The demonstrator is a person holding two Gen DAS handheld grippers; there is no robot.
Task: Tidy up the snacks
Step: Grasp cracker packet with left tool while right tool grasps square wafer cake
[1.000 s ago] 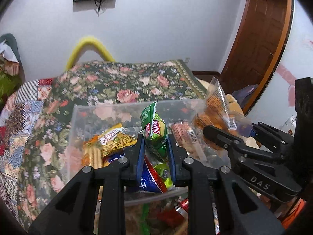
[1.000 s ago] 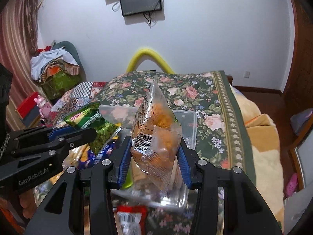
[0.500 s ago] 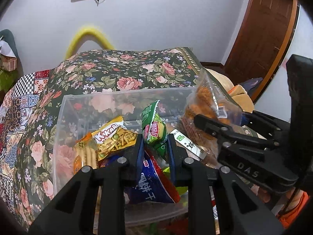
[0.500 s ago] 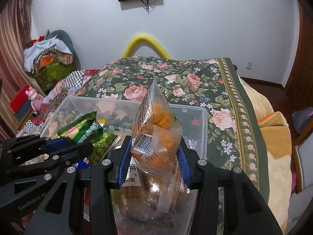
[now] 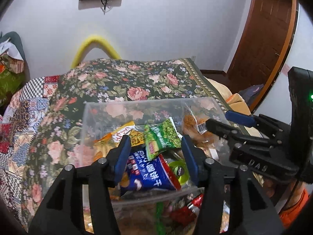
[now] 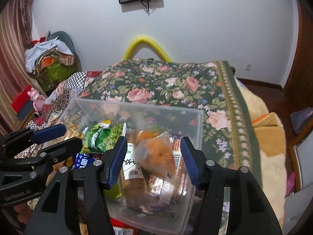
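Note:
A clear plastic bin (image 5: pixel 101 105) (image 6: pixel 197 121) on the floral bedspread holds several snack packs. My left gripper (image 5: pixel 155 156) is open above the bin; a green snack pack (image 5: pixel 163 137) (image 6: pixel 99 137) lies loose between its fingers on a blue pack (image 5: pixel 150 174). My right gripper (image 6: pixel 153 158) is open over the bin's right side; a clear bag of orange snacks (image 6: pixel 156 152) (image 5: pixel 195 127), blurred, sits loose between its fingers on the pile. Each gripper shows in the other's view, the right gripper (image 5: pixel 230 121) and the left gripper (image 6: pixel 64 135).
The floral bedspread (image 5: pixel 137 82) (image 6: pixel 176 82) stretches beyond the bin. A yellow padded arch (image 6: pixel 146 45) stands at the far edge. More snack packs lie below the bin's near side (image 5: pixel 185 213). A cluttered chair (image 6: pixel 52 58) stands left, a wooden door (image 5: pixel 264 39) right.
Both grippers opened. The green pack dropped from the left gripper into the bin, and the orange snack bag dropped from the right gripper into the bin's right side.

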